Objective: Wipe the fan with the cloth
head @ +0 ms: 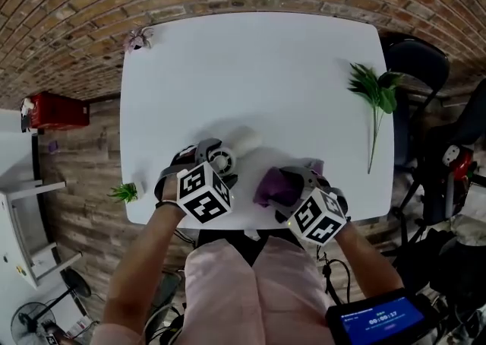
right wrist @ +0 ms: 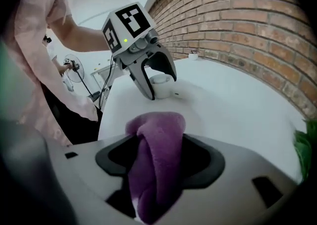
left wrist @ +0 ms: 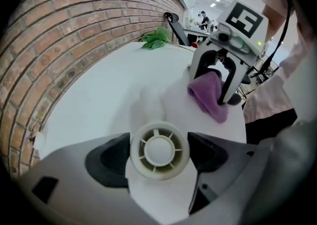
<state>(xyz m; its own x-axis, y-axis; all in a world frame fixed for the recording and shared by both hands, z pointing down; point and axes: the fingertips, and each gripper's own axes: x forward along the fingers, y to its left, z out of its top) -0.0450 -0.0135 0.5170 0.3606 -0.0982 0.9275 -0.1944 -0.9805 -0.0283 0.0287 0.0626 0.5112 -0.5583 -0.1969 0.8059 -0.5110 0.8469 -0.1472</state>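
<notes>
With left tongs (right wrist: 159,86) clamped on small white plastic fan (left wrist: 158,150), right tongs (left wrist: 214,94) at its 3 o'clock pinched bunched purple cloth (right wrist: 157,159), which could slip mid-wipe.

Your head camera looked steeply down from well above the white table (head: 250,70), with both grippers low in the frame. The camera on your left gripper (head: 216,163) sat right behind its jaws, with the fan (left wrist: 158,150) filling bottom centre, and faced your right gripper (left wrist: 213,90) at upper right. The right gripper's camera, equally close behind the purple cloth (right wrist: 158,159), faced back. All three views shared that table, the brick wall (right wrist: 247,21) and the green sprig (head: 376,93).
</notes>
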